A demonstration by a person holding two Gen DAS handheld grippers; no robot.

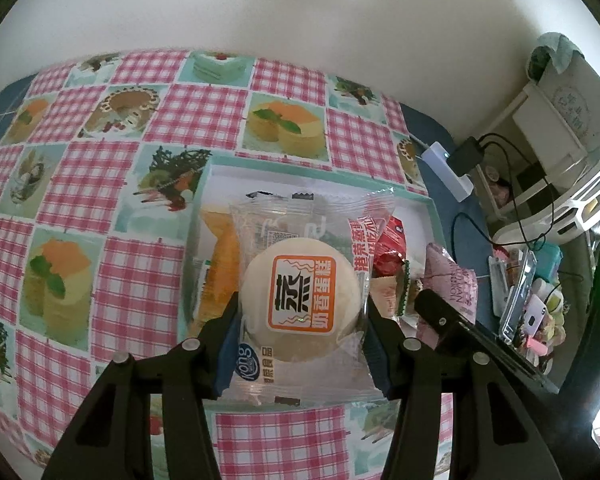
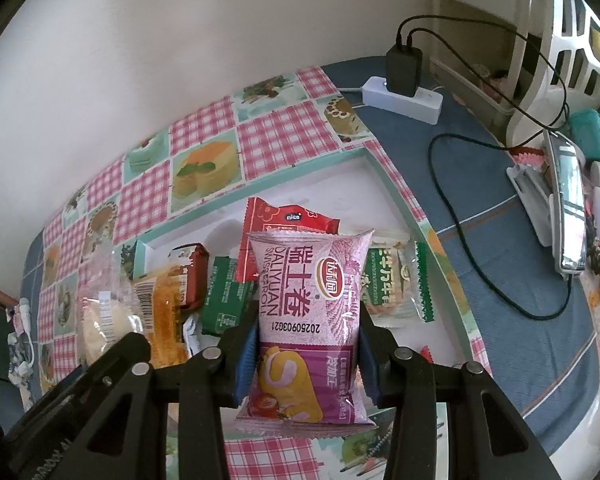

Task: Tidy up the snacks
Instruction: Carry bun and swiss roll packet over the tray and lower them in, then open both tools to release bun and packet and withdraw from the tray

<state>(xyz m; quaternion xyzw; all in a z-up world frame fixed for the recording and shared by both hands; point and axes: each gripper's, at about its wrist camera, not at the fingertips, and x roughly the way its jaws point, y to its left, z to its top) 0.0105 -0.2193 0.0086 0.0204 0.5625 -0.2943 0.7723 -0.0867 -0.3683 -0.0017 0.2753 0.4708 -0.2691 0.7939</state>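
My left gripper [image 1: 302, 330] is shut on a clear-wrapped round white steamed cake [image 1: 300, 292] with an orange label, held over a white tray with a teal rim [image 1: 434, 210]. My right gripper [image 2: 308, 350] is shut on a pink Swiss roll packet [image 2: 306, 320], held above the same tray [image 2: 384, 176]. That pink packet [image 1: 452, 284] and the right gripper's black finger [image 1: 440, 312] show at the right of the left wrist view. The cake [image 2: 100, 320] and left gripper appear at the lower left of the right wrist view.
In the tray lie a red packet [image 2: 290, 220], green packets [image 2: 396, 280], a brown packet [image 2: 190, 276] and an orange one [image 2: 164, 312]. A checked cake-print cloth [image 1: 112, 184] covers the table. To the right: a white power strip [image 2: 404, 96] with cables, a phone stand [image 2: 564, 200], clutter.
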